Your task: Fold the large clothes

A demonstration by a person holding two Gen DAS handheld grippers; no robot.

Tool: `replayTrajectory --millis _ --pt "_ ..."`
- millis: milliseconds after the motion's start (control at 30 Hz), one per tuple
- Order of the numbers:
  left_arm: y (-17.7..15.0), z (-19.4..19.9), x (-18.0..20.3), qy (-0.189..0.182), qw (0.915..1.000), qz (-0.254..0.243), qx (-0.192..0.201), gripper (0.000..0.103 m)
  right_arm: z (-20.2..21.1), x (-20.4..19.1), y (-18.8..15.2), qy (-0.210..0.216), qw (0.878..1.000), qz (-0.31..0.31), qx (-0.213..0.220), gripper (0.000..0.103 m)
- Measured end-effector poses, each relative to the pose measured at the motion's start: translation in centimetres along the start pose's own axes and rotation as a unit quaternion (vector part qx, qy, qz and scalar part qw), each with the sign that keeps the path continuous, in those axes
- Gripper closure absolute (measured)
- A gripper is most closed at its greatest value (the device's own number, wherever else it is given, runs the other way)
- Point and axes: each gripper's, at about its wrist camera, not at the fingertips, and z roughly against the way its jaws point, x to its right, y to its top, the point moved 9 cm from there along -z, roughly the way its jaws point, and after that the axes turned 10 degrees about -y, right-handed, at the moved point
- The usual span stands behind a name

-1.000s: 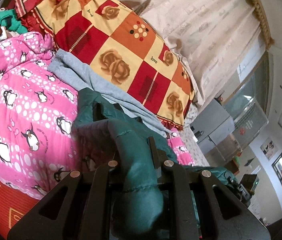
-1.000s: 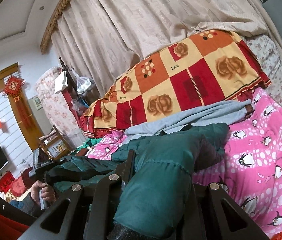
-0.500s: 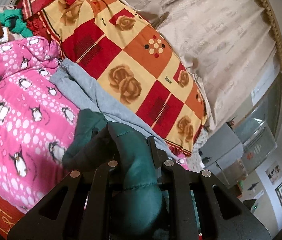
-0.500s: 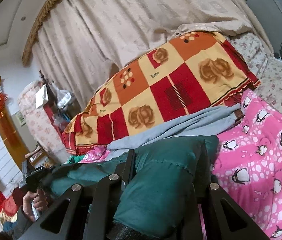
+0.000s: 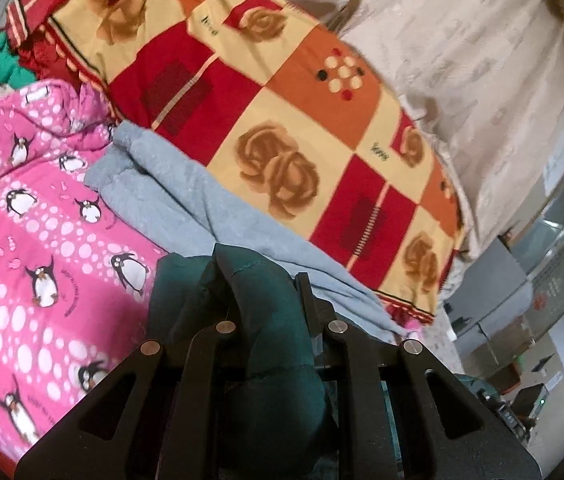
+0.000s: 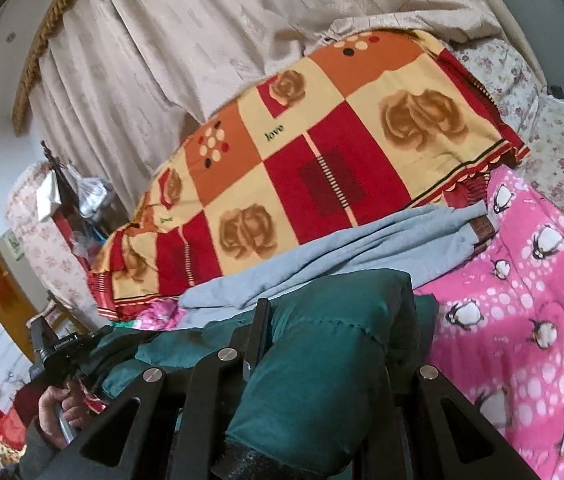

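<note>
2 grippers I'm running both grip the green padded jacket [image 5: 270, 320]: left gripper [image 5: 266, 280] clamps a puffy fold, right gripper [image 6: 334, 320] pinches another. Beyond both jaws lie grey trousers [image 6: 322, 256] on the pink penguin blanket [image 5: 42, 240].

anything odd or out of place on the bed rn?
Nothing damaged or spilled. Both grippers, left gripper and right gripper, are shut on the dark green padded jacket, as expected. Only oddity: a grey garment lies crumpled between the penguin blanket and the rose-patterned quilt.
</note>
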Motion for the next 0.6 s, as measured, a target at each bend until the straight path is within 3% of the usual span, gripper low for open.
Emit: replayTrajectory --millis 500,600 --pt "-0.3 -11.3 -7.9 0.111 0.993 0.01 -0.038 0.09 -15.1 3.9 1.7 -0.077 0.994 -0.037 -0.065 0.086" --pt "-1.2 -12.5 -9.3 0.124 0.9913 0.001 -0.045 0.09 -17.3 4.3 1.3 -0.102 0.992 -0.012 -0.07 0.086"
